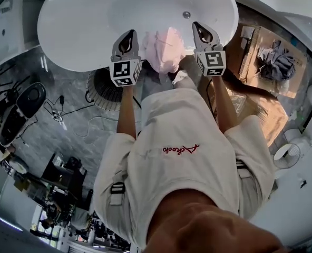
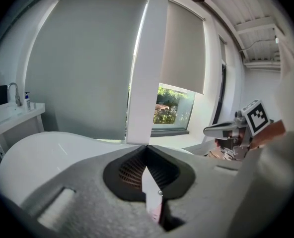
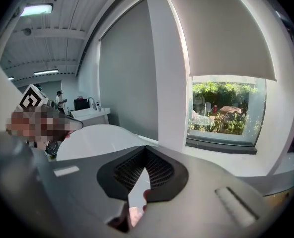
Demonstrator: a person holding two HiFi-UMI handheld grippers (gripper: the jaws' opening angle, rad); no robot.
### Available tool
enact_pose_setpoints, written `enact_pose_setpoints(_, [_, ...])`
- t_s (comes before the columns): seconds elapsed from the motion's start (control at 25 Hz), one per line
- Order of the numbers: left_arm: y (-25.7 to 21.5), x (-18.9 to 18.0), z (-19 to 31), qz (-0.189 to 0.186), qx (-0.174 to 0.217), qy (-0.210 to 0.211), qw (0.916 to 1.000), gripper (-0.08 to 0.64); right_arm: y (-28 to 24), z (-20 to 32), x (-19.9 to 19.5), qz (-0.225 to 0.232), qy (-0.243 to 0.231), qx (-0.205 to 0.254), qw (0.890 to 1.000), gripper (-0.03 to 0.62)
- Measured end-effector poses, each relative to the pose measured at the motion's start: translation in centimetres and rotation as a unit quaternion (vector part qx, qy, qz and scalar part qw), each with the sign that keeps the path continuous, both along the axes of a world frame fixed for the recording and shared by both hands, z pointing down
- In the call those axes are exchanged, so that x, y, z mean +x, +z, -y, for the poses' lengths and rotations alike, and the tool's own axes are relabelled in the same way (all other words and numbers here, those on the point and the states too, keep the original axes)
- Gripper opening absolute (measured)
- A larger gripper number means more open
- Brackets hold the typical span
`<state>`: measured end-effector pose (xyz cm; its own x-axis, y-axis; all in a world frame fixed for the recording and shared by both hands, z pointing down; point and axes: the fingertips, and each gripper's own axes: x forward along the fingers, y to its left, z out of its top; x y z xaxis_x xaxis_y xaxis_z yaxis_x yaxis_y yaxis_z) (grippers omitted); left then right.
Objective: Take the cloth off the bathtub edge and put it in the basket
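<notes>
A: "On the near rim of the white oval bathtub point(image 1: 66, 30), what lay there?"

B: "The pale pink cloth point(image 1: 164, 49), draped over the edge, between the left gripper point(image 1: 129, 36) and the right gripper point(image 1: 199, 29)."

A: "And their jaws?"

B: "Both pairs were pressed together, with nothing in them."

A: "The room?"

B: "A grey marbled floor point(image 1: 77, 123). A round ribbed basket point(image 1: 100, 91) stood just beside the tub, an open brown cardboard box point(image 1: 261, 38) at the right. There was a window point(image 3: 226, 108) under a grey roller blind point(image 3: 221, 29)."

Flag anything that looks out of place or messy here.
A pink cloth hangs crumpled over the bathtub rim. Right of it, grey fabric lies bunched on opened cardboard. Cables trail loose across the floor at left.
</notes>
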<state>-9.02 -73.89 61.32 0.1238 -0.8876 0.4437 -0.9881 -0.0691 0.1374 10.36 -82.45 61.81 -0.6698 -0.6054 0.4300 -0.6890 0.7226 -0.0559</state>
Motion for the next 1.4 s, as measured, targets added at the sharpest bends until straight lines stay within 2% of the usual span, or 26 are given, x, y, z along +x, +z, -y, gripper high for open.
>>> enact_pose_setpoints(0.28, [0.8, -1.7, 0.9, -0.008, 0.0, 0.038, 0.9992, 0.0, 0.7, -1.0, -0.3, -0.013, 0.036, 0.001, 0.999, 0.007])
enact_pose_setpoints(0.68, [2.9, -1.6, 0.0, -0.021, -0.019, 0.057, 0.9979, 0.0, 2.2, -2.3, -0.9, -0.021, 0.048, -0.012, 0.999, 0.007])
enact_pose_setpoints(1.4, [14.3, 0.9, -3.2, -0.046, -0.104, 0.081, 0.9901, 0.0, 14.4, -7.7, -0.6, -0.05, 0.031, -0.113, 0.992, 0.006])
